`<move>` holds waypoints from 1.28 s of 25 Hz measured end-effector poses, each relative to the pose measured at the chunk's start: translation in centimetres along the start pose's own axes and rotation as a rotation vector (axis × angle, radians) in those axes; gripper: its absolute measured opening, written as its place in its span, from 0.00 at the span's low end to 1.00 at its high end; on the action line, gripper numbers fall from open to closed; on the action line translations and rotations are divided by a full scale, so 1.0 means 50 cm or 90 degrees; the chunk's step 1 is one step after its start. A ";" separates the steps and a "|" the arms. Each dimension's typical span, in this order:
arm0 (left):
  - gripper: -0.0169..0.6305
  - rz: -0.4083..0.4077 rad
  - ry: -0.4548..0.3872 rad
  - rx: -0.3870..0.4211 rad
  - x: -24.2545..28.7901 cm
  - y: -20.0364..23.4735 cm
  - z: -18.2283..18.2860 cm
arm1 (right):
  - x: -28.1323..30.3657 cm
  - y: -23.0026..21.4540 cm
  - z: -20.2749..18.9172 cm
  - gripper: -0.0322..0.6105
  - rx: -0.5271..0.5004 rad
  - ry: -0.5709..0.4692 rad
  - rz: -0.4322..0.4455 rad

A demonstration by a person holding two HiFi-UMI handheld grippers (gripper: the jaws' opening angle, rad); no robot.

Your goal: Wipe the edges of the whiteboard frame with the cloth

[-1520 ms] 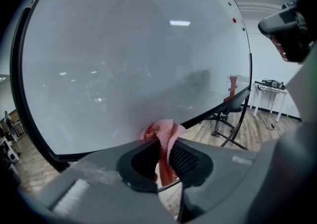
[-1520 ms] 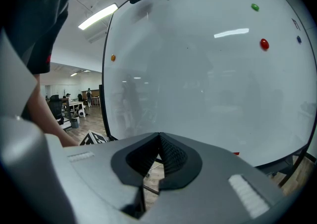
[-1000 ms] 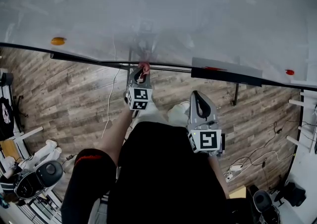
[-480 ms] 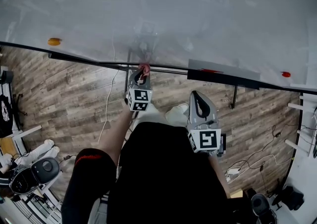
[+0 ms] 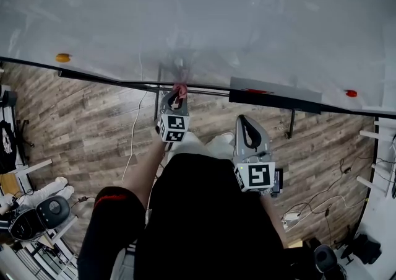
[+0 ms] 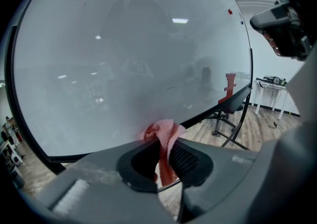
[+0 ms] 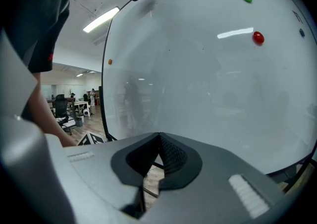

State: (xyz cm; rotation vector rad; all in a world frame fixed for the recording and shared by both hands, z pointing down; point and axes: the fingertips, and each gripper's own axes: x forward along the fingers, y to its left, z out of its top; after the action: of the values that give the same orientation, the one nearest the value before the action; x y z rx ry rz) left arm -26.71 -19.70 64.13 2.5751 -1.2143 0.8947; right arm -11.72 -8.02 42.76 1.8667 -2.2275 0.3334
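A large whiteboard [image 5: 204,18] with a black frame [image 5: 93,75] fills the top of the head view. My left gripper [image 5: 179,91] is shut on a pink-red cloth [image 5: 180,88] and holds it against the board's bottom frame edge. In the left gripper view the cloth [image 6: 163,141] sticks up between the jaws and touches the lower frame [image 6: 218,104]. My right gripper [image 5: 249,129] hangs lower, away from the board, shut with nothing in it. In the right gripper view its jaws meet in front of the whiteboard [image 7: 208,69].
A dark tray [image 5: 275,95] is fixed on the bottom frame right of the cloth. Magnets sit on the board: orange [image 5: 62,58] at left, red [image 5: 351,93] at right. Board stand legs [image 5: 291,125], cables [image 5: 135,136] and office gear [image 5: 37,214] are on the wooden floor.
The view has drifted slightly; the board's magnets and tray sit a little further left and higher in the picture. The left gripper stays on the bottom frame with the cloth. The right gripper has not moved.
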 end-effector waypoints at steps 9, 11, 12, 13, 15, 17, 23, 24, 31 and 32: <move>0.10 0.003 0.002 0.004 0.008 -0.031 0.009 | -0.022 -0.041 -0.008 0.05 0.009 0.001 -0.012; 0.10 0.002 0.003 0.006 0.012 -0.038 0.015 | -0.026 -0.053 -0.006 0.05 0.006 -0.002 -0.012; 0.10 0.002 0.004 0.007 0.013 -0.042 0.017 | -0.028 -0.058 -0.007 0.05 0.007 -0.004 -0.012; 0.10 0.002 0.005 0.007 0.014 -0.046 0.018 | -0.032 -0.062 -0.008 0.05 0.008 -0.005 -0.013; 0.10 0.003 0.006 0.007 0.015 -0.055 0.021 | -0.038 -0.070 -0.010 0.05 0.009 -0.006 -0.013; 0.10 0.005 0.006 0.008 0.018 -0.063 0.023 | -0.042 -0.080 -0.010 0.05 0.008 -0.006 -0.014; 0.10 0.010 0.006 0.011 0.020 -0.079 0.027 | -0.055 -0.100 -0.010 0.05 0.006 -0.011 -0.013; 0.10 0.011 0.006 0.011 0.020 -0.082 0.029 | -0.057 -0.103 -0.012 0.05 0.007 -0.010 -0.012; 0.10 0.019 0.008 0.010 0.023 -0.105 0.035 | -0.071 -0.121 -0.018 0.05 0.005 -0.012 -0.002; 0.10 0.022 0.008 0.009 0.024 -0.107 0.035 | -0.074 -0.123 -0.020 0.05 0.004 -0.012 0.001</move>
State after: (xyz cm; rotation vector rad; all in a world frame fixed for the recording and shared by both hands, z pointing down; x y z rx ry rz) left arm -21.35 -17.60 63.97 2.5635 -1.2566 0.9274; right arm -5.01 -5.28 42.76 1.8802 -2.2423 0.3253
